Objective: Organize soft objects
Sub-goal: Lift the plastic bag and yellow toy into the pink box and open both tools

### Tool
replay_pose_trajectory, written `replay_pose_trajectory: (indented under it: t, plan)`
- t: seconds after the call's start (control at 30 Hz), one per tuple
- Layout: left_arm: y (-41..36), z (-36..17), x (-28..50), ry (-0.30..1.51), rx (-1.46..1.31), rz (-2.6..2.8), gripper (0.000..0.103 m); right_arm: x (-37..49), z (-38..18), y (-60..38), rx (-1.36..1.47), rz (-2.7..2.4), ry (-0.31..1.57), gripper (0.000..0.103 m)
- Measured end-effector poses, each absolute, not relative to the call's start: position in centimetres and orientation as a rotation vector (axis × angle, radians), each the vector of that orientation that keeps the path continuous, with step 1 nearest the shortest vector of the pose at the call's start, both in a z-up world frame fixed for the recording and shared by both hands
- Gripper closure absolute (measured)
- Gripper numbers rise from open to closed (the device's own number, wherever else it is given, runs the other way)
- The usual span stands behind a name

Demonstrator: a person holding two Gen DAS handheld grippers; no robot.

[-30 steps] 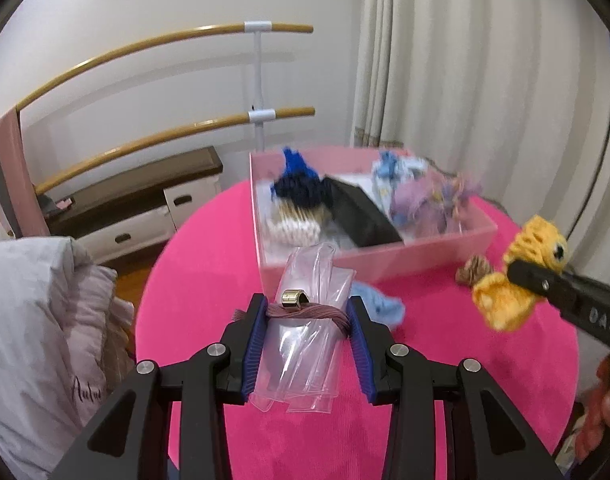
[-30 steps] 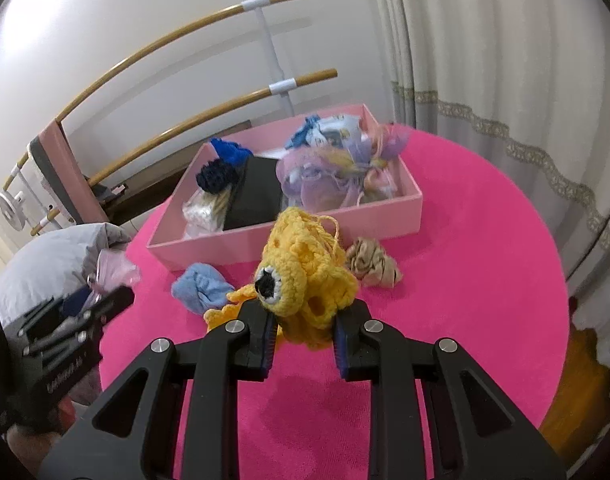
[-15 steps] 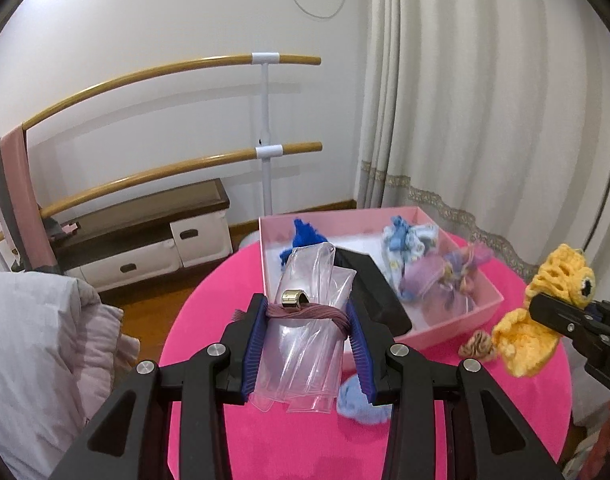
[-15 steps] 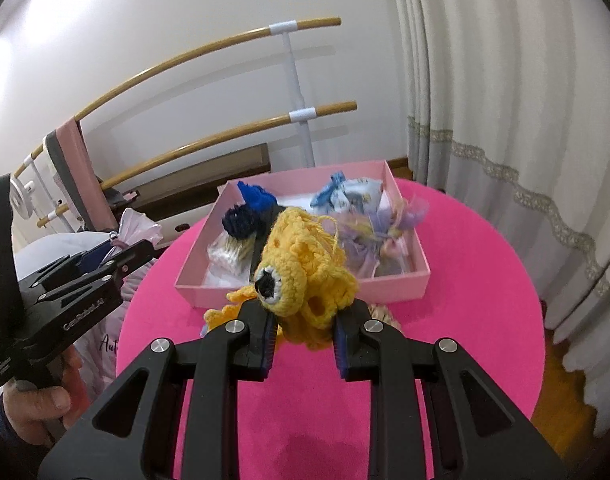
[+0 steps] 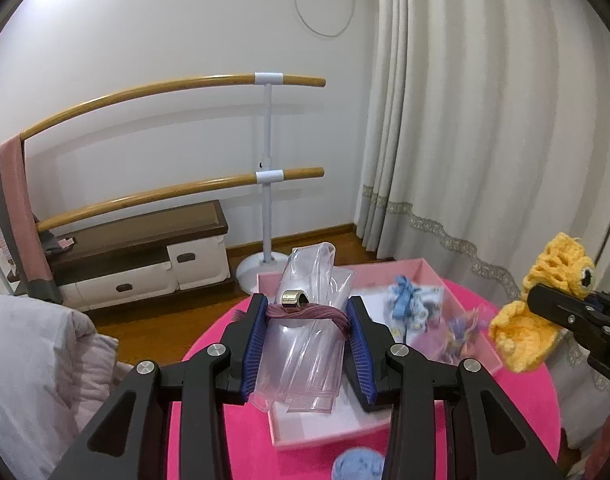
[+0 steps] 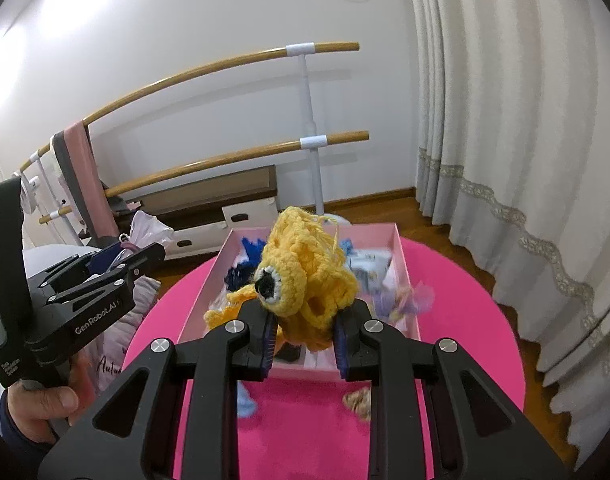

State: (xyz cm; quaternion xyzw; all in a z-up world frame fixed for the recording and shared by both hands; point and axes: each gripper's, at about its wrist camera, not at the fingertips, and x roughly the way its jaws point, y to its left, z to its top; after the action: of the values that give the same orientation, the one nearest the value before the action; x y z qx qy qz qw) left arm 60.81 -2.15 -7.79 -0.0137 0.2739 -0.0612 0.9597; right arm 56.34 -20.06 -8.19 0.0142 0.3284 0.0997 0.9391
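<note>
My left gripper [image 5: 307,322] is shut on a clear plastic bag [image 5: 305,344] with a mauve hair tie [image 5: 309,313] and gold clasp around it, held high above the pink box [image 5: 317,438]. My right gripper [image 6: 303,330] is shut on a yellow crocheted toy [image 6: 301,276], also high over the box [image 6: 405,264]. The toy shows at the right of the left wrist view [image 5: 545,304]. The left gripper shows at the left of the right wrist view [image 6: 117,264]. The box holds blue and lilac soft items [image 5: 417,304].
The round pink table [image 6: 465,320] carries a light blue soft item [image 5: 357,464] and a tan scrunchie [image 6: 357,400] in front of the box. A ballet barre [image 5: 269,176], low cabinet [image 5: 145,256], curtains [image 5: 485,140] and a pale quilt [image 5: 37,372] surround it.
Both grippers have risen and tilted up, each still holding its item. The table and box sit lower in both views, with more wall and barre showing.
</note>
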Motion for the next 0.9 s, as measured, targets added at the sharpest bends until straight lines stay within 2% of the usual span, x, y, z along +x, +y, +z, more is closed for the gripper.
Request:
replay_pose_trajectory:
  t: [0.57, 0.9]
  plan:
    - [-1.8, -7.3, 72.5, 0.621, -0.074, -0.133, 0.067, 66.2, -9.4, -19.2, 0.019, 0.227, 0.760, 0.081]
    - [-3.2, -8.9, 78.0, 0.675, -0.076, -0.129, 0.067, 70.9, -12.7, -18.6, 0.020, 0.222, 0.850, 0.081]
